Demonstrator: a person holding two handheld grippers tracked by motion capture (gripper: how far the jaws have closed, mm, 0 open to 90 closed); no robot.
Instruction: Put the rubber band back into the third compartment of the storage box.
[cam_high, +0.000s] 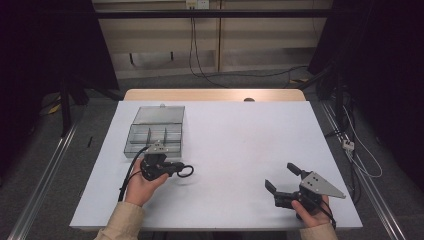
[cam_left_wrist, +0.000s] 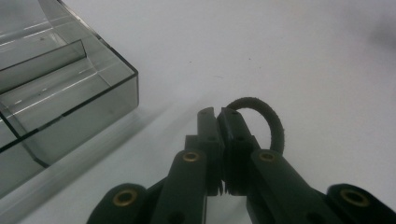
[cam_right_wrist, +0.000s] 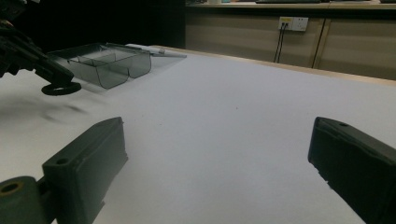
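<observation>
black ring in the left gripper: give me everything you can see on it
The ring is a thin black loop with a matte, slightly fuzzy surface, like rubber or a hair tie. The left gripper is shut on one side of it, and the rest arcs out past the fingers. It lies roughly flat, held low over the white table, just in front of the clear plastic box and apart from it. Whether it touches the table cannot be told.
</observation>
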